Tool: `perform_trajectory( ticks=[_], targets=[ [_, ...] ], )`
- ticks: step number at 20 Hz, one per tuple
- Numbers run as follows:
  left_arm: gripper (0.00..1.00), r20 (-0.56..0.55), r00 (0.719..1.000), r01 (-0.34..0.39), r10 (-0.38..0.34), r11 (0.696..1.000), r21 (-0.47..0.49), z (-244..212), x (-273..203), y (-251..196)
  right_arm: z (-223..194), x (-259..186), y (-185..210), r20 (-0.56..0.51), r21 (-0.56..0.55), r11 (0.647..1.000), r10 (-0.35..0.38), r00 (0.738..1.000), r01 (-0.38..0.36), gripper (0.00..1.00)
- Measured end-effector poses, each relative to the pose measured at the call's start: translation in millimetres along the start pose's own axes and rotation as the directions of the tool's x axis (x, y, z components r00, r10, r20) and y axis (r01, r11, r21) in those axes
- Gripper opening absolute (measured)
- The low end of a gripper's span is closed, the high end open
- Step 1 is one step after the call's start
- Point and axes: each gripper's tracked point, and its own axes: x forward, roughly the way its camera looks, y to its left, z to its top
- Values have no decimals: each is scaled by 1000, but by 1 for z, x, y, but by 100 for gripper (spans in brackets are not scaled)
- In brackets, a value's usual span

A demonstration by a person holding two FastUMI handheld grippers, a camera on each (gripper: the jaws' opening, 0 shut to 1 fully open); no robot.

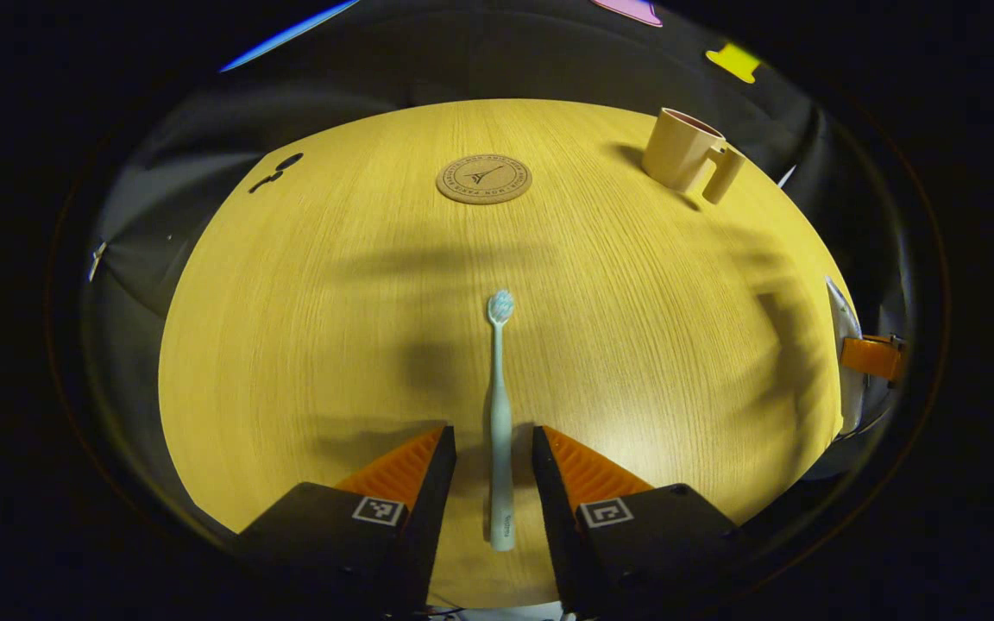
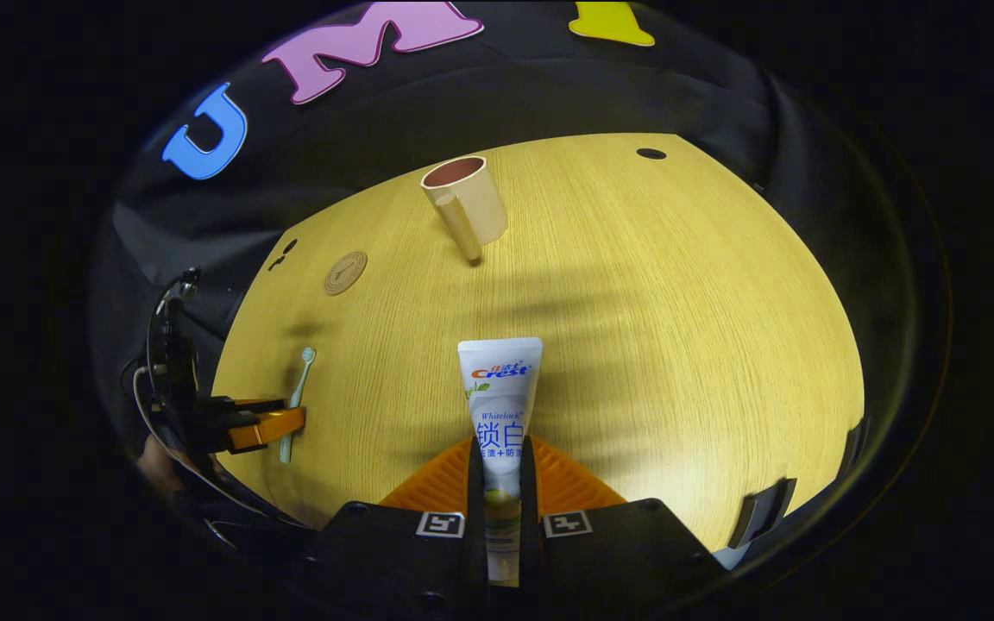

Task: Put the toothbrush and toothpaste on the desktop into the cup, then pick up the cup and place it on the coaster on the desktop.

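Wood-grain desktop (image 1: 307,362) carries every item of the task. Left to right: my left gripper (image 1: 493,453) stands with its jaws apart, straddling the handle of the pale toothbrush (image 1: 500,414) with a gap on either side; the brush lies flat, long axis in line with the fingers, bristle head pointing away toward the round cork coaster (image 1: 484,178). My right gripper (image 2: 502,457) is clamped on the lower body of the white toothpaste tube (image 2: 501,388), whose long axis also runs along the fingers, flat crimped end forward, aimed at the beige handled cup (image 2: 467,205). I judge the cup nearer the right gripper, so the tube goes in first; the left must close before lifting.
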Motion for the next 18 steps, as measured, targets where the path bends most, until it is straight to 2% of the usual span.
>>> perform_trajectory(
  ticks=[3,4,5,6,7,8,10,14,18],
  targets=[
    [48,-37,999,-8,7,1000,-17,1,0,-1,1,2,3,-6,-12,1000,11,1000,-11,18],
    [35,-54,999,-8,7,1000,-22,0,0,-3,2,2,4,-5,-14,1000,13,1000,-13,18],
    [32,-59,998,-7,6,1000,-14,1,0,-5,4,1,5,-2,-17,1000,15,1000,-15,18],
    [17,-67,998,-5,5,1000,0,1,1,-7,6,2,6,0,-17,1000,20,1000,-20,18],
    [19,-74,997,-7,8,1000,16,2,1,-8,8,1,7,2,-16,1000,24,1000,-24,18],
    [15,-77,997,-6,9,999,32,2,0,-8,9,1,8,5,-15,1000,27,1000,-27,18],
    [13,-79,997,5,-2,999,42,1,0,-10,12,0,8,10,-10,999,31,999,-31,18],
    [7,-69,998,17,-15,999,31,3,-1,-10,15,-2,8,14,4,999,33,999,-33,18],
    [6,-49,998,33,-33,999,0,2,-2,-13,29,-5,7,38,0,999,37,999,-37,18]
  ],
)
